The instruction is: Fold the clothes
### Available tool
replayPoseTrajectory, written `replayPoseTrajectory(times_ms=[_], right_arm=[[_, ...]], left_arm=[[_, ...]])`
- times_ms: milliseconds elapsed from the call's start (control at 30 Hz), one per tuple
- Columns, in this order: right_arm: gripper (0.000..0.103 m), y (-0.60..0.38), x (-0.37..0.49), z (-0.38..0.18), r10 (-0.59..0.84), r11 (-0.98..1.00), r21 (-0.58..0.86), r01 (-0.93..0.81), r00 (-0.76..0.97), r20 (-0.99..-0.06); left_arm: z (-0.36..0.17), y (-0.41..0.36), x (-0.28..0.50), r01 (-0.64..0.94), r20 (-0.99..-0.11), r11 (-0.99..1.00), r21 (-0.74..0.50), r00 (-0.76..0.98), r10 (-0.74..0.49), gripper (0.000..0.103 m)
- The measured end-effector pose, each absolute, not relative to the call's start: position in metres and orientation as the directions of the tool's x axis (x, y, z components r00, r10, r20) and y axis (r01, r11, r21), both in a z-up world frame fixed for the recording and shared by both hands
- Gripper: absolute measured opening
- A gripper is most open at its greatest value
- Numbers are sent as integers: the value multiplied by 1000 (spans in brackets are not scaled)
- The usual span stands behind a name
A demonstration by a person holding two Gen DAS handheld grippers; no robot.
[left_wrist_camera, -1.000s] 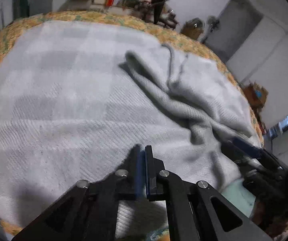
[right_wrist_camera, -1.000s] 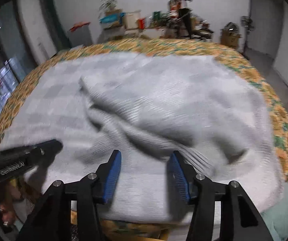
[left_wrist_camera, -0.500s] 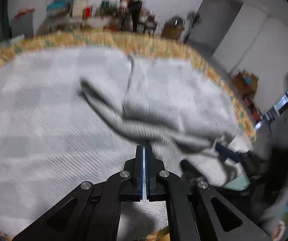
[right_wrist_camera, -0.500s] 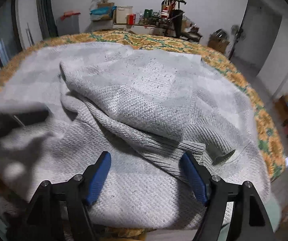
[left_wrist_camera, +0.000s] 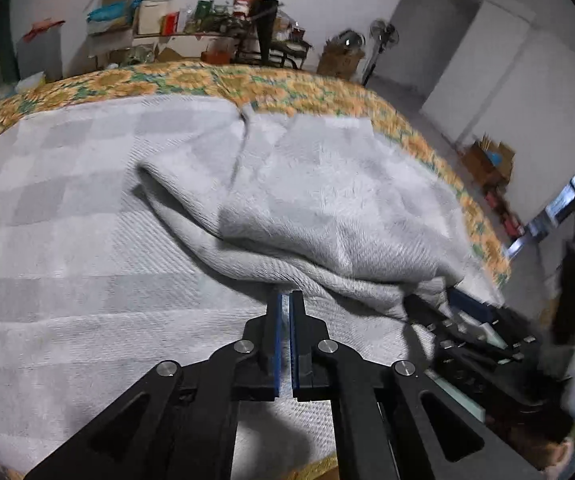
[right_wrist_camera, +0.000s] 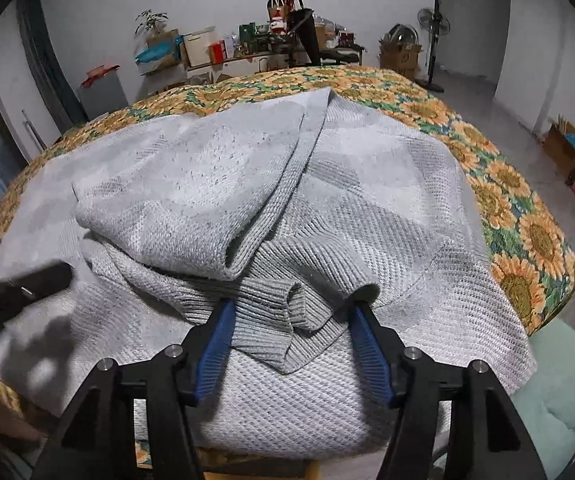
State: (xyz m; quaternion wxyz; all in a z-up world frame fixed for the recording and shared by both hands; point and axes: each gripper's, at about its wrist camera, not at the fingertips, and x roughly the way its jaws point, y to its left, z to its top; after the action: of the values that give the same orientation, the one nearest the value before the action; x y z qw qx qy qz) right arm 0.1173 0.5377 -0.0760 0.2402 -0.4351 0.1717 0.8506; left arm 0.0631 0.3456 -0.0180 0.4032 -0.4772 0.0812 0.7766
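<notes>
grey knit sweater (right_wrist_camera: pixel 271 200) lies crumpled across the sunflower bedspread (right_wrist_camera: pixel 499 184) — soft, floppy and probably a little heavy, so it will sag unless taken by an edge; the ribbed cuff (right_wrist_camera: pixel 283 308) looks the firmest hold. right gripper (right_wrist_camera: pixel 291 332) straddles that cuff, jaws closing, pads not yet pressing. left gripper (left_wrist_camera: pixel 286 312) is clenched on nothing.

A bed with a sunflower-print cover (right_wrist_camera: pixel 499 196) carries a crumpled grey knitted sweater (right_wrist_camera: pixel 215 184).
</notes>
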Motion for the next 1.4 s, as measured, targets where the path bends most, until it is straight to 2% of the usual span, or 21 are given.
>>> replayPoseTrajectory(times_ms=[67, 100, 267, 333, 500, 567, 667, 800, 900, 1100, 1200, 1400], right_arm=[[64, 542, 118, -71, 242, -825, 98, -556, -505, -829], [63, 541, 122, -67, 252, -826, 92, -556, -510, -822], [64, 549, 108, -65, 249, -834, 98, -542, -529, -811], [67, 546, 107, -71, 260, -836, 89, -541, -534, -805], [67, 548, 113, -72, 234, -834, 122, -538, -545, -805], [63, 553, 117, -66, 224, -826, 132, -547, -535, -814], [63, 561, 121, -58, 258, -813, 118, -570, -536, -804], [67, 562, 118, -76, 259, -815, 110, -569, -527, -810], [66, 558, 119, -74, 272, -812, 96, -576, -518, -811], [62, 564, 145, -71, 257, -785, 109, -610, -480, -839], [52, 574, 161, -63, 352, -729, 36, -684, -419, -837], [52, 592, 167, -54, 371, -712, 75, -698, -464, -804]], left_arm=[[-38, 356, 59, -691, -830, -673, -263, -193, 523, 3], [-40, 353, 58, -683, -812, -672, -286, -200, 549, 3], [-32, 346, 49, -657, -804, -669, -347, -158, 573, 3], [-21, 348, 53, -679, -769, -633, -372, -156, 620, 3], [-22, 373, 64, -732, -784, -600, -323, -148, 603, 3], [-42, 377, 66, -718, -822, -614, -327, -106, 560, 3], [-45, 372, 65, -702, -803, -612, -364, -96, 589, 3], [-41, 369, 63, -691, -789, -595, -411, -57, 611, 3], [-24, 367, 71, -711, -728, -521, -472, -19, 685, 3], [-43, 383, 82, -719, -751, -502, -481, 42, 659, 3], [-59, 383, 83, -701, -761, -519, -490, 53, 646, 4], [-44, 383, 81, -717, -777, -509, -477, 74, 625, 3]])
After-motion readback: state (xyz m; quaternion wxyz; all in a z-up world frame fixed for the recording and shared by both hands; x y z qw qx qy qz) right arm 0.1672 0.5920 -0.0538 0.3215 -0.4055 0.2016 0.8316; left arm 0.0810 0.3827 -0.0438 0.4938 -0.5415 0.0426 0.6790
